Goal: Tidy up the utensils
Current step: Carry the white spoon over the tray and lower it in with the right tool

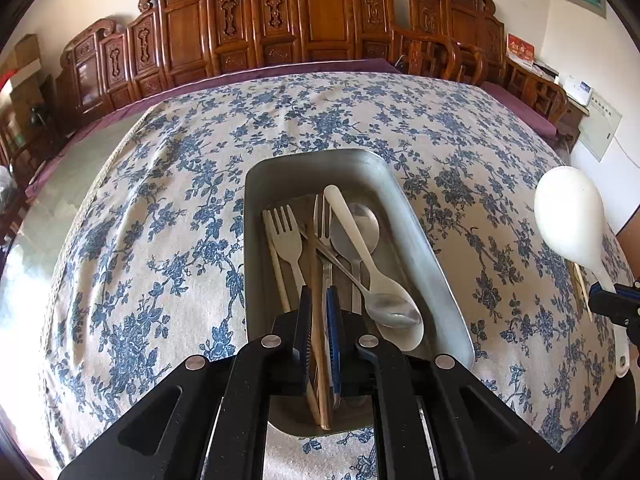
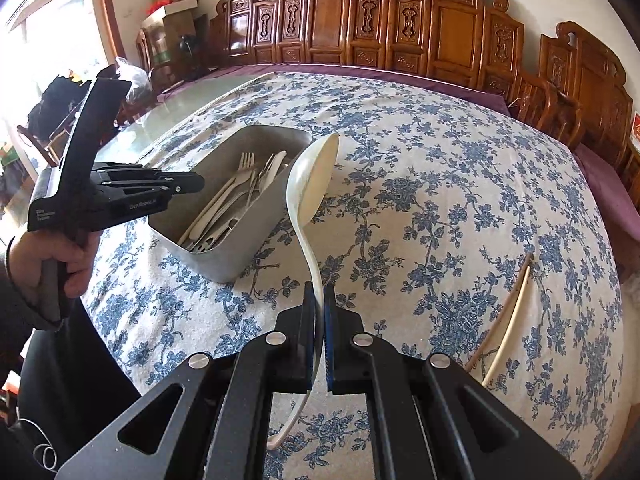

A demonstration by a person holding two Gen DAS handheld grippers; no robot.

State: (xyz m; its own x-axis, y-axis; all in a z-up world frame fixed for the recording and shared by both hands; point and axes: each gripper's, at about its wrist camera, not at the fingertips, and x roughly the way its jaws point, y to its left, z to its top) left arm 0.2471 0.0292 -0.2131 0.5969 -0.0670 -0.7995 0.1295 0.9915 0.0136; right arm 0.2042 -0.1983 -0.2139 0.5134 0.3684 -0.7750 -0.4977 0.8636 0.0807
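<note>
A grey metal tray [image 1: 432,248] on the floral tablecloth holds a white fork [image 1: 286,236], a metal fork, a metal spoon [image 1: 394,312], a white spoon [image 1: 360,240] and a cream chopstick [image 1: 276,260]. My left gripper [image 1: 319,296] hangs over the tray's near end, shut on a brown wooden chopstick [image 1: 316,264] that points into the tray. To the right of the tray [image 2: 224,256], my right gripper [image 2: 319,290] is shut on the handle of a large white ladle [image 2: 312,176], whose bowl stands up above the cloth. The left gripper [image 2: 192,186] also shows there, held by a hand.
Two more chopsticks, one brown [image 2: 508,308] and one cream [image 2: 504,332], lie on the cloth at the right. Carved wooden chairs [image 1: 320,20] line the far side of the table. A bare glass strip of table [image 2: 176,120] lies left of the cloth.
</note>
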